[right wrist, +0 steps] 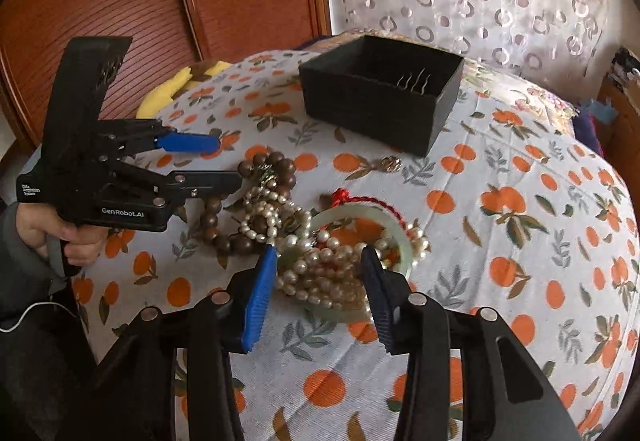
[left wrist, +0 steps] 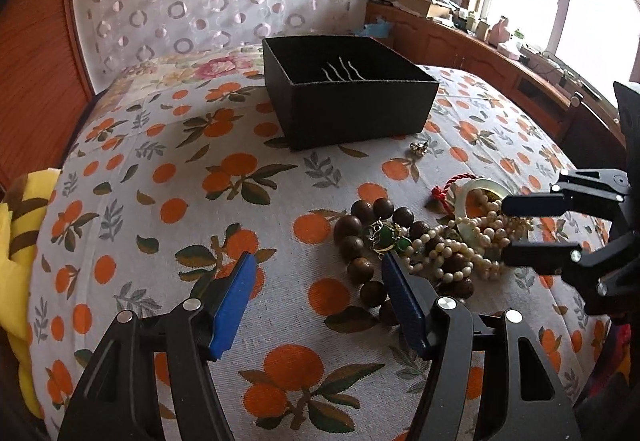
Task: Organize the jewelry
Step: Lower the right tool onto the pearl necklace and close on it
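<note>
Right now the right gripper (right wrist: pixel 318 281) sits w/ its jaws apart, straddling the pearl strands (right wrist: pixel 320 265) at lower centre of the right wrist view; the pads aren't pressing yet, no grip. The pearls are heaped in and over the pale green bangle (right wrist: pixel 404 241), directly ahead of the fingers, so the right hand is the nearer one. Left gripper (left wrist: pixel 318 273) is also open and empty, w/ the wooden bead bracelet (left wrist: pixel 360 233) and green pendant (left wrist: pixel 384 237) just ahead, right of centre in the left view. Black box (right wrist: pixel 372 109) lies well beyond the pile, toward frame top, a few hairpins inside. Left view shows the right gripper's tips flanking the pearls from the side; right view shows the person's hand (right wrist: pixel 60 231) on the left tool.
</note>
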